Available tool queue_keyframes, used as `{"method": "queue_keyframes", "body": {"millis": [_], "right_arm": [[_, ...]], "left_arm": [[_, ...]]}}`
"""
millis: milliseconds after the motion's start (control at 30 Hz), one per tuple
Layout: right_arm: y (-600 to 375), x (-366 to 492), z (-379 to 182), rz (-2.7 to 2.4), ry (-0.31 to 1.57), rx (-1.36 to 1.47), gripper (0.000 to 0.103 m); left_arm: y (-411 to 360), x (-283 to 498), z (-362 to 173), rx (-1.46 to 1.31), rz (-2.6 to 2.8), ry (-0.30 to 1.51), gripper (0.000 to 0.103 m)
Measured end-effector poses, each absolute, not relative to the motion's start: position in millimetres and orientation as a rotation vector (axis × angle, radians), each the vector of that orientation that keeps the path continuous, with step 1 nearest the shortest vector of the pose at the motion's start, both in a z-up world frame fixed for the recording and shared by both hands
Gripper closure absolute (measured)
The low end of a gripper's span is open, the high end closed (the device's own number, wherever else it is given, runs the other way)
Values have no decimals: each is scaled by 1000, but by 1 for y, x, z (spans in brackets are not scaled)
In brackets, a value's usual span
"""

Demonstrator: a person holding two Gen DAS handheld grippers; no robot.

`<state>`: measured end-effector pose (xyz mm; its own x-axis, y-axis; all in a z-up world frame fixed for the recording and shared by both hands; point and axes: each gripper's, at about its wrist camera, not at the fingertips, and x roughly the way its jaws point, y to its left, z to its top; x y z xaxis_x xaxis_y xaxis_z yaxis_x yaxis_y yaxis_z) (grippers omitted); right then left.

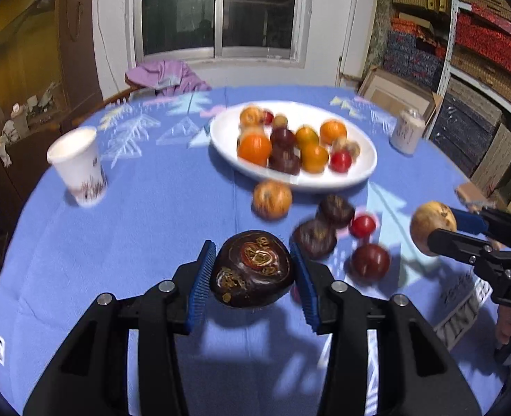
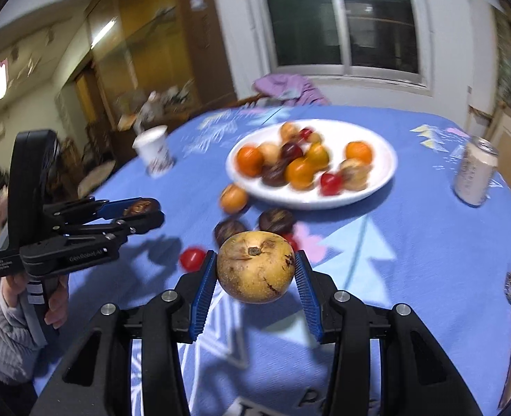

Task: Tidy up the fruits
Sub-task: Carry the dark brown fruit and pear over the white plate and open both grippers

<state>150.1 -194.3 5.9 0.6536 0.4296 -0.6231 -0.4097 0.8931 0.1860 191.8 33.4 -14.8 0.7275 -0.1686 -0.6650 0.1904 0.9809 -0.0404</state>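
Note:
My left gripper [image 1: 252, 270] is shut on a dark purple mangosteen [image 1: 252, 268] and holds it above the blue tablecloth. My right gripper [image 2: 255, 270] is shut on a yellow-brown pear [image 2: 255, 267], also lifted; it shows at the right of the left wrist view [image 1: 432, 227]. A white plate [image 1: 363, 170] farther back holds several oranges, dark fruits and small red fruits. Loose on the cloth before it lie an orange-yellow fruit [image 1: 272, 199], two dark mangosteens [image 1: 335, 209] [image 1: 314, 238] and two red fruits [image 1: 362, 226] [image 1: 370, 260].
A white paper cup [image 1: 78, 166] stands at the left of the table, a drink can [image 1: 407, 131] at the right behind the plate. A purple garment [image 1: 169, 78] hangs over a chair at the far edge. Stacked boxes fill shelves to the right.

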Motion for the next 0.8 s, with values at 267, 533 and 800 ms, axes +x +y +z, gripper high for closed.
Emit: {"method": "queue_keyframes", "body": {"millis": [267, 533, 800], "right_arm": [[-233, 218, 68, 373, 620, 164, 57], [-218, 324, 46, 349, 721, 250, 57], [-186, 391, -2, 311, 805, 197, 57]], "left_arm": [[-8, 256, 38, 26, -255, 641, 59], [-59, 297, -12, 94, -321, 734, 59], [-56, 329, -40, 70, -337, 784, 59]]}}
